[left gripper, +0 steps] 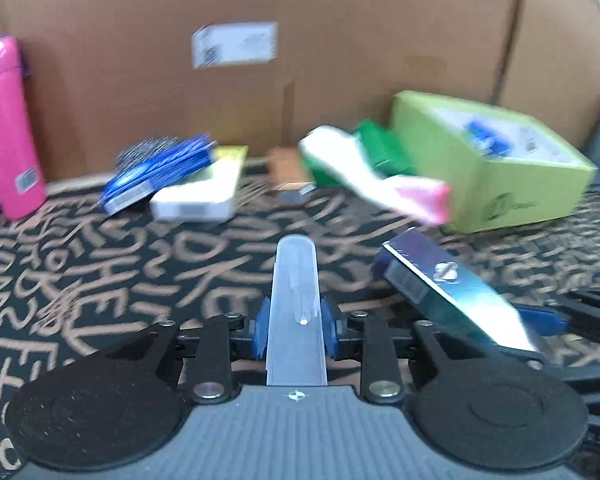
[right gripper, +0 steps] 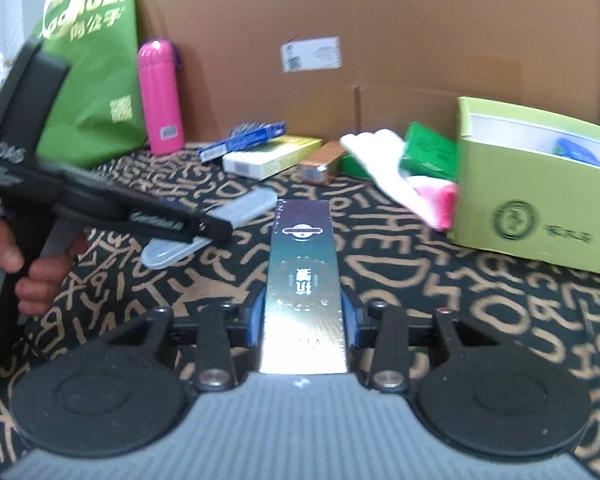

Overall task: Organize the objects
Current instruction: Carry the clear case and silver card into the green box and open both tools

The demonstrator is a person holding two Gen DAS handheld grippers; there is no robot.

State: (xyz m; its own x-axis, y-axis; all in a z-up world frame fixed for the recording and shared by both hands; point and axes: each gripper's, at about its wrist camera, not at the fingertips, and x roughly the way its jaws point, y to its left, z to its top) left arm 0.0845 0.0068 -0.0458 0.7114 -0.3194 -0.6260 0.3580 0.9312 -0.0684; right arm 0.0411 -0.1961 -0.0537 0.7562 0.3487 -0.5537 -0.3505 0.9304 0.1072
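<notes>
A translucent plastic case (left gripper: 296,280) sticks out forward from my left gripper (left gripper: 296,322), whose blue pads (left gripper: 262,330) press on its sides. In the right wrist view, my right gripper (right gripper: 304,320) is shut on a long shiny teal box (right gripper: 302,264) that points away from me. That same box (left gripper: 440,280) shows at the right of the left wrist view. The left gripper (right gripper: 214,232), held by a hand (right gripper: 28,276), appears at the left with the translucent case (right gripper: 220,216) across its jaws. Both items hang just above the black patterned cloth (right gripper: 480,280).
A tall cardboard wall (left gripper: 340,40) closes the back. Along it stand a pink bottle (right gripper: 160,96), a green bag (right gripper: 96,72), a blue packet (right gripper: 244,140), a white-yellow box (right gripper: 272,156), a small brown box (right gripper: 324,162), a white-pink cloth (right gripper: 400,172), a green packet (right gripper: 428,150) and an open lime box (right gripper: 540,200).
</notes>
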